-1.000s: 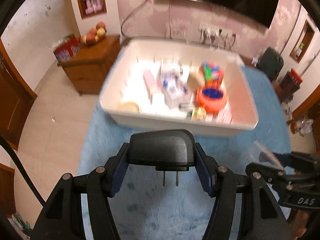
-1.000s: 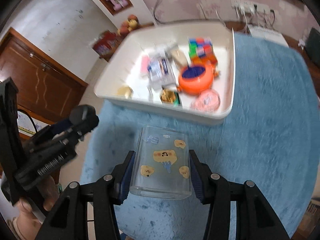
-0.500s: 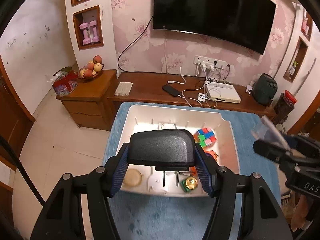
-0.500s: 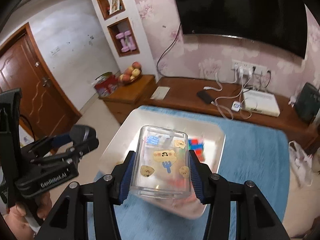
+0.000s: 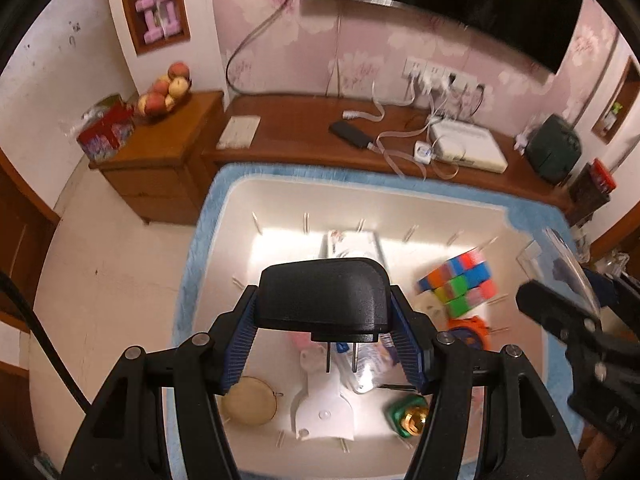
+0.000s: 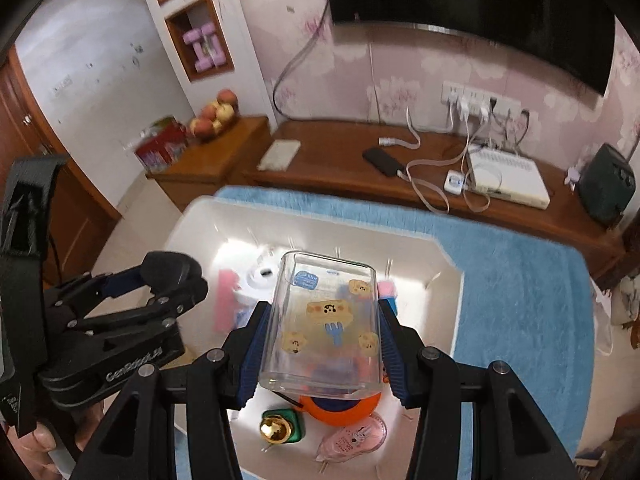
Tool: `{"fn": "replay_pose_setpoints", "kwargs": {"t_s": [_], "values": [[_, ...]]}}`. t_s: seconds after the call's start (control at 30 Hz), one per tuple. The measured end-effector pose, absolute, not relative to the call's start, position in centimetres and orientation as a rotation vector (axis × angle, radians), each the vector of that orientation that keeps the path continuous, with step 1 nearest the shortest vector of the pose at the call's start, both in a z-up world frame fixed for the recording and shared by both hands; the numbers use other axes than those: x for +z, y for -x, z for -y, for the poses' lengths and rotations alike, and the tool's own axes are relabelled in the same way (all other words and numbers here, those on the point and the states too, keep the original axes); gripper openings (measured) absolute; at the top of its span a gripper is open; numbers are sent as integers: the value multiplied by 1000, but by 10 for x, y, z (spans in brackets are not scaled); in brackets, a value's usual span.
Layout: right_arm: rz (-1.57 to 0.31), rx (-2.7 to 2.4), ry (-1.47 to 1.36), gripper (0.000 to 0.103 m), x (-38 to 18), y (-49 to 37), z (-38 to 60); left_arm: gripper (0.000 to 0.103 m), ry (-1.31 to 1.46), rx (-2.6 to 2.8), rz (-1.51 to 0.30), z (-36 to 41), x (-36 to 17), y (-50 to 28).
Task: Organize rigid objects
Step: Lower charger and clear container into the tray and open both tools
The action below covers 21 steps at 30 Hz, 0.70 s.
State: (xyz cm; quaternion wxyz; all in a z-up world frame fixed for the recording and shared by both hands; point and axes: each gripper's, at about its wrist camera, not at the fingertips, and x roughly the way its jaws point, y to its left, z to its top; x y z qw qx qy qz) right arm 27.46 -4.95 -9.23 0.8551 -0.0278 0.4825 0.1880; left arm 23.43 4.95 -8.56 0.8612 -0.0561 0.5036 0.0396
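Observation:
My left gripper is shut on a black plug adapter with two prongs pointing down, held above the white bin. My right gripper is shut on a clear plastic box with cartoon stickers, also held above the bin. The bin holds a colour cube, an orange round container, a green and gold bell, a pink tape dispenser and several other small items. Each gripper shows at the edge of the other's view.
The bin stands on a blue fuzzy mat. Behind it runs a wooden bench with a phone, cables and a white router. A cabinet with a fruit bowl stands at the left.
Both grippers, still holding their objects, first rose and tilted up toward the wall, then came down and forward over the bin, which now lies right beneath them.

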Motion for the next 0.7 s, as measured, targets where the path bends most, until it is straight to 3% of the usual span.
{"fn": "replay_pose_setpoints", "kwargs": {"t_s": [0.3,0.37,0.43,0.5,0.7], "values": [[-1146,359,103,53,-150,-276,43,66,119,90,-1177,-43,-134,-248],[-1169,363,122,58,-157,-274,41,72,127,77,-1192,-41,-136,-248],[-1172,379,116,69,-159,-268,44,91,121,66,-1189,-38,-134,-248],[-1150,381,108,74,-156,-261,48,91,107,47,-1169,-33,-128,-244],[-1099,386,100,75,-143,-236,58,93,65,42,-1142,-23,-109,-235]]}}
